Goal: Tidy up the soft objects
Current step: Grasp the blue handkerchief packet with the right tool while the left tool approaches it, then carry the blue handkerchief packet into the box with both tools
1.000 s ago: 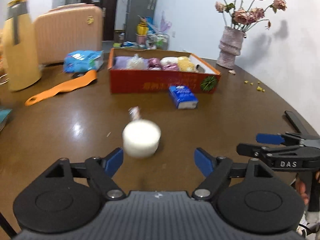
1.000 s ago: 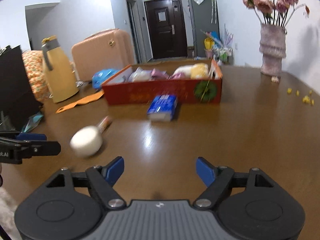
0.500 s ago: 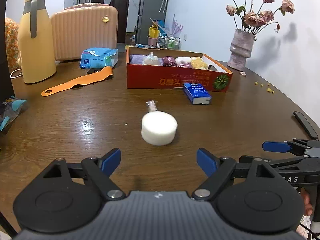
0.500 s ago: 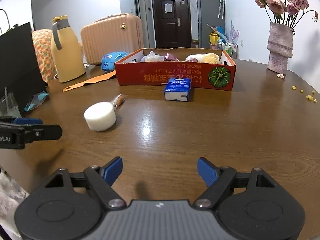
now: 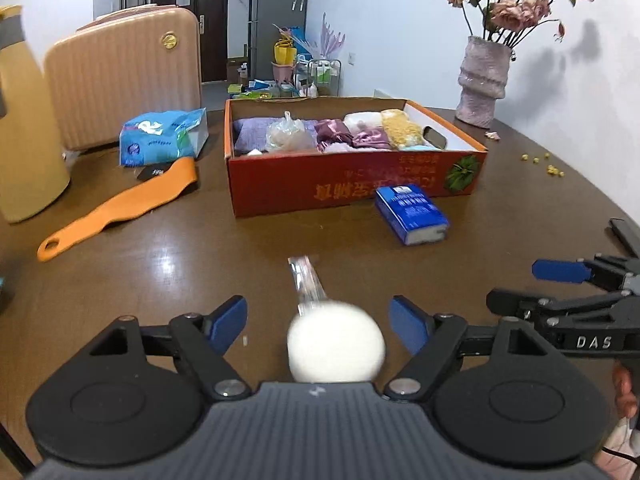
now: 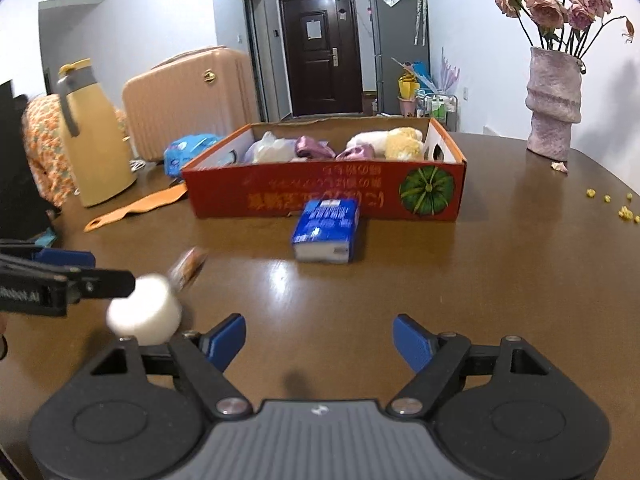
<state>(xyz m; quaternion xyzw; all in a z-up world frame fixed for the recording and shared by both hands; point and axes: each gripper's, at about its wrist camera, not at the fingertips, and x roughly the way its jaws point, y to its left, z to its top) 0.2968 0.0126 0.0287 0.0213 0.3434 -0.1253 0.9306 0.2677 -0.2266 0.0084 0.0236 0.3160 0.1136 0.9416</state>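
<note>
A white round soft puff (image 5: 336,346) with a clear wrapper tail lies on the brown table between the open fingers of my left gripper (image 5: 320,322); neither finger touches it. It also shows in the right wrist view (image 6: 145,309), left of my right gripper (image 6: 320,338), which is open and empty. A red cardboard box (image 5: 352,192) holds several soft items: purple cloths, a plastic bag, white and yellow plush. It shows in the right wrist view (image 6: 320,196) too. A blue tissue pack (image 5: 410,214) lies in front of the box.
An orange strap (image 5: 116,208), a blue wipes pack (image 5: 164,136), a yellow flask (image 5: 24,140) and a pink suitcase (image 5: 120,76) stand at the left. A vase of dried roses (image 5: 484,80) stands at the back right, with yellow crumbs (image 5: 548,164) near it.
My left gripper has moved forward, so the white puff now sits between its open fingers. The right gripper has moved forward a little toward the box.
</note>
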